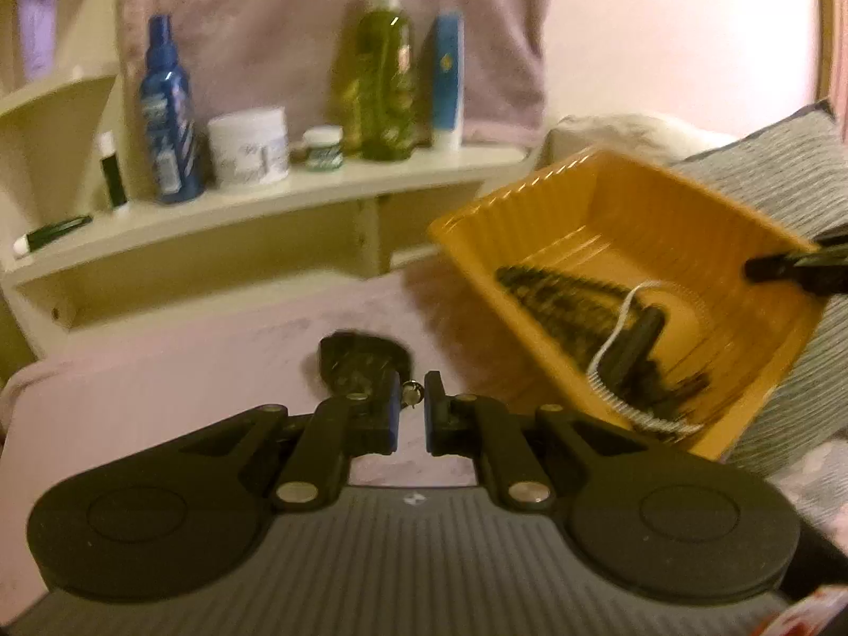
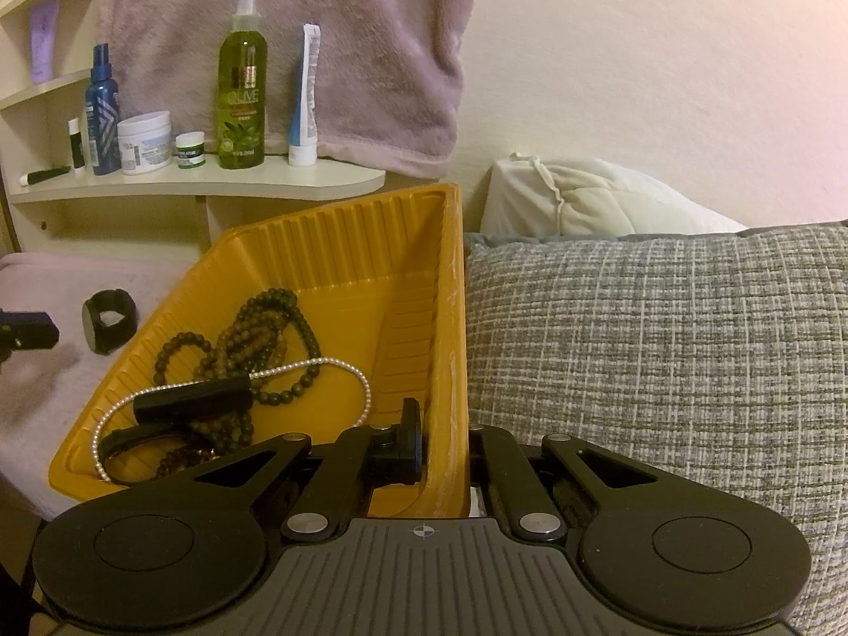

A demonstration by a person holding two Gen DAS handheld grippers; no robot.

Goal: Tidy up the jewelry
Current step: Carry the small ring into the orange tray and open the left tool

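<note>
An orange plastic tray (image 1: 625, 201) (image 2: 339, 233) is tilted up; my right gripper (image 2: 445, 450) is shut on its right wall, one finger inside, one outside. In it lie dark bead strands (image 2: 265, 328) (image 1: 551, 291), a white pearl strand (image 2: 297, 368) (image 1: 609, 355) and a black clip (image 2: 196, 397). A black watch (image 2: 108, 320) (image 1: 355, 360) lies on the pink cover left of the tray. My left gripper (image 1: 412, 408) sits just in front of the watch, jaws a narrow gap apart around a small metal piece (image 1: 411, 394).
A cream shelf (image 2: 212, 183) (image 1: 275, 196) behind holds bottles, jars and tubes, with a pink towel (image 2: 297, 26) hanging above. A grey woven pillow (image 2: 662, 344) and a white pillow (image 2: 583, 201) lie right of the tray.
</note>
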